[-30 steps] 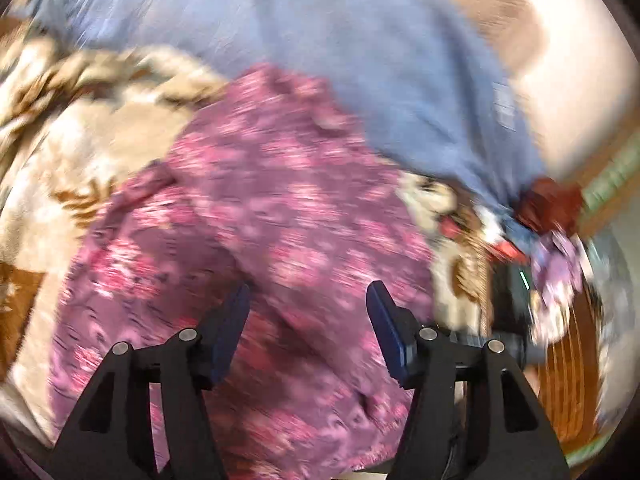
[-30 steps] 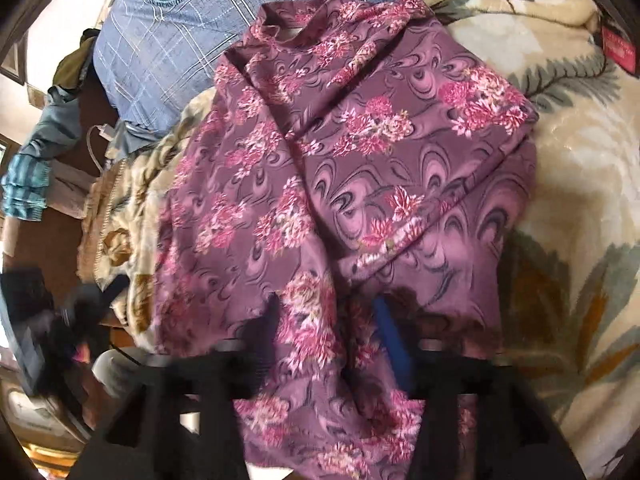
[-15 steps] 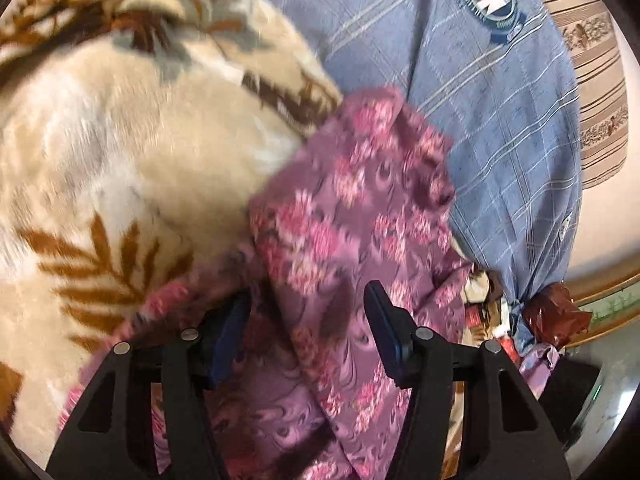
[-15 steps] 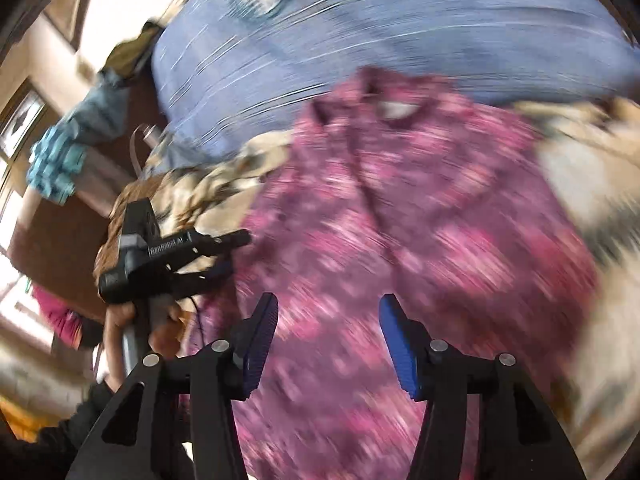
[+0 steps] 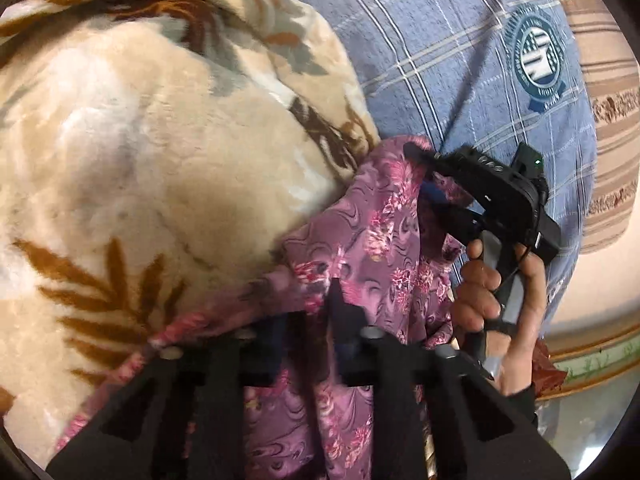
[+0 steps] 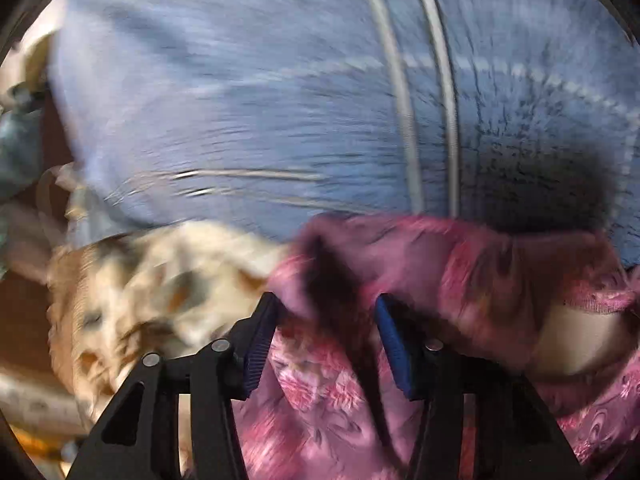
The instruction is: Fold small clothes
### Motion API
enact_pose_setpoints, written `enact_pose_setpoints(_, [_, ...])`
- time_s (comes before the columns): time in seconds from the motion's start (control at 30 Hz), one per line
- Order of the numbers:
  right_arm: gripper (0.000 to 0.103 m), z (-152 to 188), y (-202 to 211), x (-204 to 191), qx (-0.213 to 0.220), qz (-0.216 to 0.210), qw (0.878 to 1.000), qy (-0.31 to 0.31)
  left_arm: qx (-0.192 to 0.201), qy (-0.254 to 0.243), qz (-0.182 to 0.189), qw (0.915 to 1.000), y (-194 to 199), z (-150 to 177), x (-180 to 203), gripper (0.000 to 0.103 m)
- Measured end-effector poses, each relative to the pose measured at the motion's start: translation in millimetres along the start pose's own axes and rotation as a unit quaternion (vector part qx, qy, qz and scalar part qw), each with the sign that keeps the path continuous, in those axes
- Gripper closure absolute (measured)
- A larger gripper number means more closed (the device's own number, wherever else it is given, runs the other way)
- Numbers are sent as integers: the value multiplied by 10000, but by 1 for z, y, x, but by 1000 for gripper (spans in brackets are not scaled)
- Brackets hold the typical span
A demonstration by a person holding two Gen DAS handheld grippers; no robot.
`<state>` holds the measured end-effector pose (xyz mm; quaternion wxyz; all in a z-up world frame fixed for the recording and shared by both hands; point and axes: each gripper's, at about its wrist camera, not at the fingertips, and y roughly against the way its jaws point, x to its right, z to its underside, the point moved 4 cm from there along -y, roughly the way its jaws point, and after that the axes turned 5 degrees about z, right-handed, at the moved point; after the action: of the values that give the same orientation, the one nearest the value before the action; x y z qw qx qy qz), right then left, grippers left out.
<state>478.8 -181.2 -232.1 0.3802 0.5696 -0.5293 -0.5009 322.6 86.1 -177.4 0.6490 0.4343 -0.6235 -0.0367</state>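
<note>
The purple floral garment (image 5: 372, 240) lies bunched on a beige leaf-print blanket (image 5: 140, 160). My left gripper (image 5: 308, 316) has narrowed on a fold of the garment's edge, with cloth pinched between the pads. My right gripper (image 6: 326, 324) is open, its blue pads either side of a raised fold of the garment (image 6: 460, 280); this view is blurred. The right gripper also shows in the left wrist view (image 5: 420, 172), held by a hand, its fingers at the garment's far end.
A blue plaid pillow (image 5: 460, 60) with a round emblem lies just behind the garment and fills the right wrist view (image 6: 280, 100). A striped cushion (image 5: 612, 120) sits at the right. The bed edge and floor are at the lower right.
My left gripper closed from open onto the garment's edge. My right gripper moved forward over the garment to its far end by the pillow, staying open.
</note>
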Motion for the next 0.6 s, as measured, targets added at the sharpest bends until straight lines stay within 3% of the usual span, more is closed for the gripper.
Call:
enact_pose_setpoints(0.03, [101, -2, -2, 1, -16, -186, 9997, -131, 55, -13, 21, 10000, 4, 0, 4, 95])
enact_pose_setpoints(0.07, [99, -4, 1, -3, 27, -400, 9991, -142, 173, -28, -12, 9998, 13, -1, 7, 96])
enact_pose_setpoints(0.17, [101, -9, 26, -18, 670, -98, 9976, 166, 702, -39, -67, 9975, 40, 0, 14, 97])
enact_pose_setpoints(0.27, [101, -25, 25, -28, 854, -69, 9963, 76, 509, -194, -454, 9975, 24, -1, 7, 97])
enact_pose_setpoints(0.37, [95, -27, -11, -31, 302, 244, 9990, 213, 223, 314, -517, 9979, 12, 0, -13, 95])
enact_pose_setpoints(0.43, [94, -17, -6, -30, 137, 414, 9987, 266, 220, 371, -472, 9980, 17, 1, -10, 95])
enact_pose_setpoints(0.47, [90, -9, 14, -31, 317, 183, 9991, 222, 261, 256, -474, 9982, 23, 1, -4, 91])
enact_pose_setpoints(0.5, [84, 2, 36, -31, 469, -56, 9987, 205, 345, 142, -435, 9984, 31, 1, 4, 76])
enact_pose_setpoints(0.57, [39, 41, 90, -25, 847, -443, 9951, 235, 576, -127, -383, 9975, 45, 2, 17, 54])
enact_pose_setpoints(0.6, [34, 67, 115, -17, 1034, -489, 9931, 273, 690, -292, -389, 9964, 52, 5, 24, 52])
